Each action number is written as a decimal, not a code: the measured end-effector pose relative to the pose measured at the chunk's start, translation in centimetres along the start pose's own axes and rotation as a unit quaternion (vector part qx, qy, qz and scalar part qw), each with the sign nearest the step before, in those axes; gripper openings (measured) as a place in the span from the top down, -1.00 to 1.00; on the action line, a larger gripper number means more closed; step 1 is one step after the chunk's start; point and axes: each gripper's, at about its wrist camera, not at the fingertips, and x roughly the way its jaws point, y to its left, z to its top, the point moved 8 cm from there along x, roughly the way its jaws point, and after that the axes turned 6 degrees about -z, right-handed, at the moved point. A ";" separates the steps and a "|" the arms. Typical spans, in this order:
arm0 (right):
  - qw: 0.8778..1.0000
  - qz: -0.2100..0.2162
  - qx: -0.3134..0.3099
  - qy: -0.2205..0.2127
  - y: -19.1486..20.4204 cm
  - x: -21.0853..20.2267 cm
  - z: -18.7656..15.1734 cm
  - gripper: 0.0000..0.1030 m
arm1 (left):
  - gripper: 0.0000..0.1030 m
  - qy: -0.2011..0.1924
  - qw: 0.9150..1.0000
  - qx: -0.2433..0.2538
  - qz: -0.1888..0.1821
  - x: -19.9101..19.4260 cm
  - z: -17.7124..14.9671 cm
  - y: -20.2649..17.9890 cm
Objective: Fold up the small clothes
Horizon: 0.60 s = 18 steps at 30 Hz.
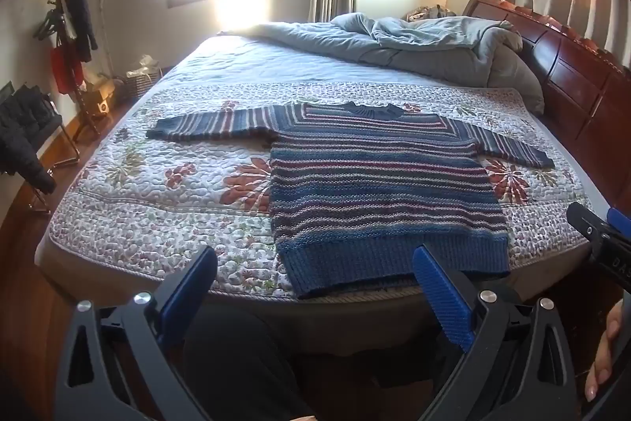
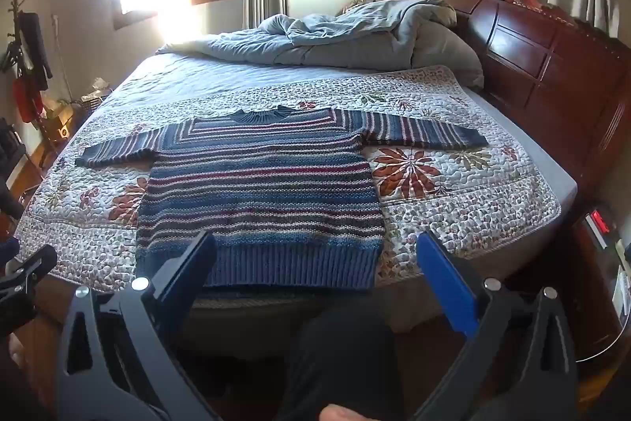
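The sweater [image 1: 378, 184] lies flat on the quilt [image 1: 157, 192] at the bed's near edge, sleeves spread, while the left gripper [image 1: 315, 287] and right gripper [image 2: 315, 271] hang back from it, both wide open and empty. I'd worry the thick knit slips from a shallow pinch, or that the fingers snag the quilt too.

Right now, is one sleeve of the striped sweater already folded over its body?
No, in the right wrist view the striped sweater lies flat on the quilt, with both sleeves stretched out sideways.
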 end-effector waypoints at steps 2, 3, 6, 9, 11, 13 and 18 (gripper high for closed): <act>1.000 -0.001 -0.001 -0.001 0.1 0.0 0.0 -0.95 | -0.93 0.002 1.000 0.001 0.001 0.0 0.0 0.0; 1.000 -0.001 -0.002 -0.001 0.1 0.0 0.0 -0.95 | -0.93 0.002 1.000 0.001 0.001 0.0 0.0 0.0; 1.000 -0.002 -0.001 -0.002 0.2 0.1 0.0 -0.95 | -0.93 0.001 1.000 0.001 0.000 0.0 0.0 0.0; 1.000 -0.003 0.000 -0.003 0.3 0.1 0.1 -0.95 | -0.93 0.001 1.000 0.002 0.001 0.1 0.0 0.0; 1.000 -0.002 -0.001 -0.002 0.7 0.3 0.1 -0.95 | -0.93 0.000 1.000 0.001 0.004 0.1 0.0 0.1; 1.000 -0.003 -0.002 -0.002 0.7 0.5 0.2 -0.95 | -0.93 0.000 1.000 0.001 0.003 0.2 0.0 0.2; 1.000 -0.001 -0.003 -0.003 0.6 0.2 -0.1 -0.95 | -0.93 0.000 1.000 0.000 0.004 0.0 0.2 0.5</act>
